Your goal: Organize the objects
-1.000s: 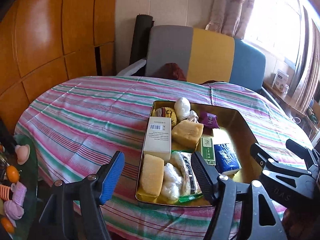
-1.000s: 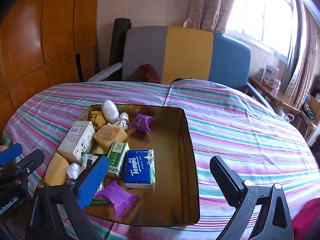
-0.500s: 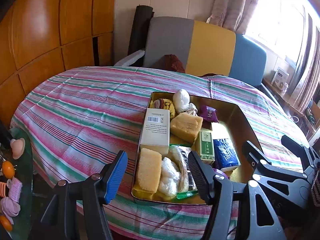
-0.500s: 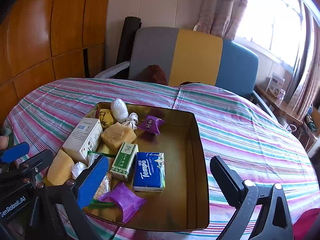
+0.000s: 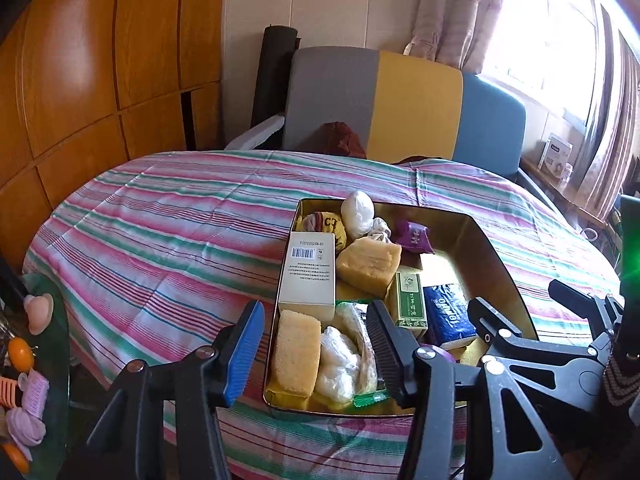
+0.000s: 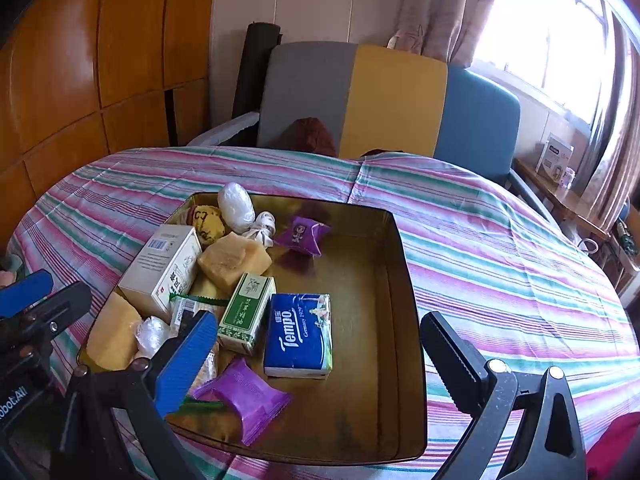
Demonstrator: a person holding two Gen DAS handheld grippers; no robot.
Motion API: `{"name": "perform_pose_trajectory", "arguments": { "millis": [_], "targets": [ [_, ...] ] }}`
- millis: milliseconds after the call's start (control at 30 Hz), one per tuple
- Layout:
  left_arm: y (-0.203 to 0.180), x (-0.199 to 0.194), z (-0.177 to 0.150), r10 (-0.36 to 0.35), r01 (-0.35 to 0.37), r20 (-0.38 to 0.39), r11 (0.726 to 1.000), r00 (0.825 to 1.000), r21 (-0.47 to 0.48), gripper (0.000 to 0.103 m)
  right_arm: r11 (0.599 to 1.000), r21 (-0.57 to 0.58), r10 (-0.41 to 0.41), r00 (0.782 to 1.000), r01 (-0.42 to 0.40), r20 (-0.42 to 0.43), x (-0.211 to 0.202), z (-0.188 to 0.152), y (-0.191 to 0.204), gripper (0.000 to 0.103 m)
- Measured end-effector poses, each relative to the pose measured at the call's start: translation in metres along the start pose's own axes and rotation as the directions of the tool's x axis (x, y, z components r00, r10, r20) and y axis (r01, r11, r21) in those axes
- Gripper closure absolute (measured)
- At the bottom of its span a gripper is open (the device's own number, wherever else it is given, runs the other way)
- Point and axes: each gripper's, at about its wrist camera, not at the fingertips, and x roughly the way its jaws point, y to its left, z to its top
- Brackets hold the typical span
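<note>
The gold tray (image 6: 404, 264) sat on the striped bench (image 6: 500, 248), its left half crowded and its right half bare. Packed together there were a white carton (image 6: 160, 272), a yellow sponge block (image 6: 232, 258), a green box (image 6: 248, 308), a blue Tempo tissue pack (image 6: 300, 336), two purple sachets, one near the front (image 6: 244, 398) and one at the back (image 6: 304, 234), a white wrapped ball (image 6: 236, 202) and some clear-wrapped bundles (image 5: 340, 360).

The likeliest trouble was, I judged, a grasp that caught two things at once: the items leaned on and touched each other, so closing on the green box might have dragged the tissue pack or the carton beside it. The sachets looked thin and slippery and could have slid out of a pinch. A finger descending near the tray's upright wall might have struck the rim and shoved the tray across the cloth.

The left gripper (image 5: 316, 344) hovered over the tray's near left corner with its jaws wide apart, holding nothing and touching nothing I could make out. The right gripper (image 6: 316, 352) hung above the tray's front with its jaws spread even wider, likewise empty.
</note>
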Motion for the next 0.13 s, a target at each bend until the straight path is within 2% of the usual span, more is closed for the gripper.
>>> {"name": "perform_pose_trajectory", "arguments": {
  "millis": [133],
  "targets": [
    [-0.0019, -0.001, 0.0001, 0.005, -0.005, -0.008, 1.0, 1.0, 0.007, 0.049, 1.0, 0.006, -0.002, 1.0, 0.002, -0.003, 0.0003, -0.0009, -0.0019, 0.001]
  ]
}}
